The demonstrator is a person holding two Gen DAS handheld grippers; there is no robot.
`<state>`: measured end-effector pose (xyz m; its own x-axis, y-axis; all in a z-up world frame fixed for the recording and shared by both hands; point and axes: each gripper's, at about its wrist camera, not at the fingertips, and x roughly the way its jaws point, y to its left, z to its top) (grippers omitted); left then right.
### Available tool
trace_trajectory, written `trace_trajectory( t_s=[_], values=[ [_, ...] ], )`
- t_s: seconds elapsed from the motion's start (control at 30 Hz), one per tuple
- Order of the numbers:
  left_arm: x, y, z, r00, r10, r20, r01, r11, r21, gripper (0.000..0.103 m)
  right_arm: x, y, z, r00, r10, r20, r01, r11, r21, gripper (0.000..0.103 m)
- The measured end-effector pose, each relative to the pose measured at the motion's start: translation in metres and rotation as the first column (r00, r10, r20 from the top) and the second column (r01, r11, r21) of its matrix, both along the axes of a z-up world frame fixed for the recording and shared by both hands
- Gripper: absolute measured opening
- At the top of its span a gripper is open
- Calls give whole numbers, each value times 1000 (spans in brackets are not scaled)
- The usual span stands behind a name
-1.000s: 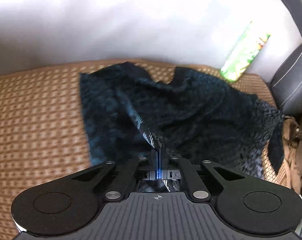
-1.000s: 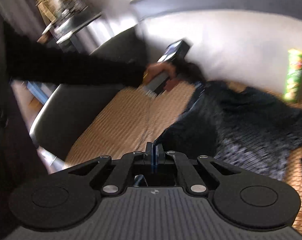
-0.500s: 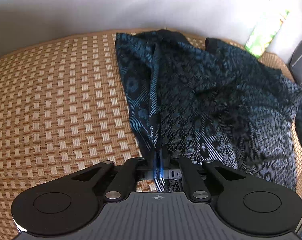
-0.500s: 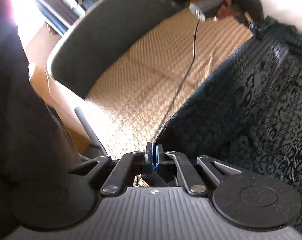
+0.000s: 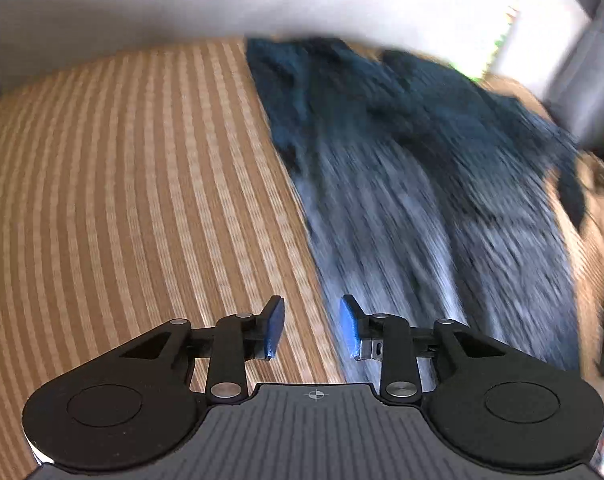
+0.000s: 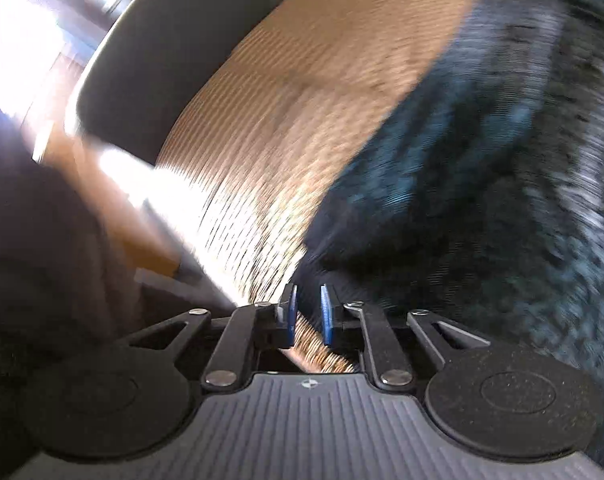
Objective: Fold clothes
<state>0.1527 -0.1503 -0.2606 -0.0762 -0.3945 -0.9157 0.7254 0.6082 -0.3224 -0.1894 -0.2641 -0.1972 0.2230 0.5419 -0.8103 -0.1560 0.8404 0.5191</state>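
A dark blue patterned garment point(image 5: 413, 168) lies spread on a brown woven mat point(image 5: 122, 184), blurred by motion. My left gripper point(image 5: 311, 328) hangs over the garment's left edge, its jaws opening, and nothing sits between the blue pads. In the right wrist view the same garment point(image 6: 481, 168) covers the right side. My right gripper point(image 6: 306, 316) is low over the garment's corner at the mat point(image 6: 302, 120), jaws opening with a narrow gap. The cloth edge lies just past the fingertips, and only mat shows through the gap.
A white wall runs behind the mat. A green cylinder point(image 5: 501, 44) stands at the back right next to a dark cushion point(image 5: 593, 72). A black padded armrest point(image 6: 162, 60) borders the mat's left side in the right wrist view, and a dark sleeve point(image 6: 34, 248) fills the lower left.
Both grippers were shut on the garment's edge and have let it go. The left one slid left so more bare mat shows. The right one dropped close to the mat.
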Motion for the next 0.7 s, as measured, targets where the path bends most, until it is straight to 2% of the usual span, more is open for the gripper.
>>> trace_trajectory(
  t_s=[0.07,0.17,0.33,0.5,0.63,0.67,0.7],
  values=[
    [-38,22,1,999,-41,-33,42,999,11,49,3,-17,1,992,-122,-6,122,992,27,34],
    [-85,54,-8,992,-63,-107,68,996,48,53,9,-38,-10,958,-282,-49,285,954,97,34],
    [-125,91,-37,975,42,-216,-13,991,136,55,13,-39,-42,915,-382,-129,399,904,156,34],
    [-129,95,-42,972,88,-219,-61,990,125,55,11,-32,-69,873,-445,-201,478,862,166,38],
    [-123,91,-35,975,88,-204,-68,993,101,57,8,-30,-78,834,-495,-243,539,825,172,39],
    [-123,89,-35,975,82,-205,-63,993,100,57,8,-31,-79,827,-503,-252,551,815,181,39],
    [-123,86,-35,976,74,-206,-54,993,104,57,7,-31,-80,822,-507,-260,559,805,196,32]
  ],
)
